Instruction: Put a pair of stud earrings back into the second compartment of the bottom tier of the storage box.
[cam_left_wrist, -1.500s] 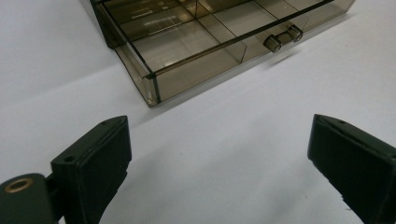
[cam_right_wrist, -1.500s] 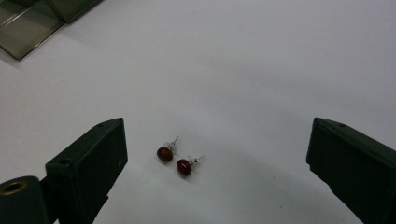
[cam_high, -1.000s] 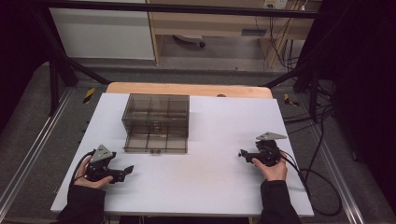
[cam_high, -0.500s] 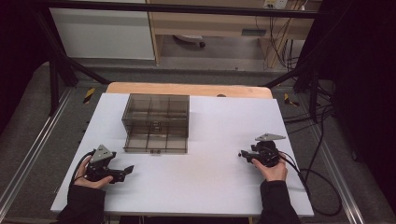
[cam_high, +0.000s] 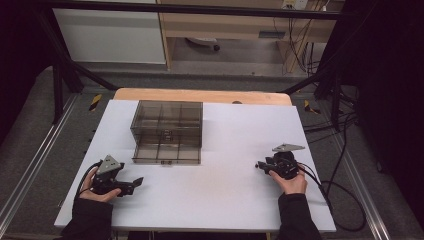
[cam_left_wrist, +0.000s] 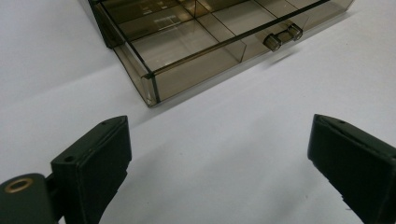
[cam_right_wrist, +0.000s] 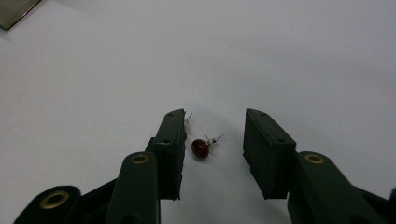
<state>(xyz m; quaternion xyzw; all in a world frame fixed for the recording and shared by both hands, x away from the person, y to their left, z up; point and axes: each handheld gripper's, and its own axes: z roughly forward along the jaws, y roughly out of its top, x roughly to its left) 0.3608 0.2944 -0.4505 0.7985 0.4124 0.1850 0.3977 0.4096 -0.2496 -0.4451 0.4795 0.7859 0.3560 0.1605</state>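
Between the two black jaws of the right gripper (cam_right_wrist: 212, 140) lies a small dark red earring (cam_right_wrist: 201, 148), a round bead with a thin silver post pointing toward 2 o'clock. It rests on the white table (cam_right_wrist: 280, 56), nearer the jaw at 9 o'clock than the one at 3 o'clock, with a clear gap to the second. A second bit of silver wire and a sliver of red peek out at the inner edge of the 9 o'clock jaw; whether that jaw touches them I cannot tell. The jaws have just been closing and now stand partly apart, with the bead between them but not pinched by both pads.

Seen from above, the right gripper (cam_high: 261, 165) sits toward 4 o'clock on the white table (cam_high: 235, 130), held by the person's right hand (cam_high: 291, 182), its jaws pointing toward 9 o'clock. A black cable (cam_high: 345, 205) trails from it off the table edge.

Well apart, toward 8 o'clock on the table, the left gripper (cam_high: 135, 184) rests in the left hand (cam_high: 92, 192) with its jaws aimed toward 3 o'clock. In its own view the left gripper (cam_left_wrist: 219, 163) has its jaws spread wide, with nothing but bare table between them.

Beyond those jaws, at 12 o'clock, stands a smoky clear plastic drawer box (cam_left_wrist: 196, 42), its bottom drawer pulled partly out, showing divided compartments and a small knob (cam_left_wrist: 282, 37). From above, the drawer box (cam_high: 167, 131) sits left of the table's centre, near the left gripper and far from the earring.
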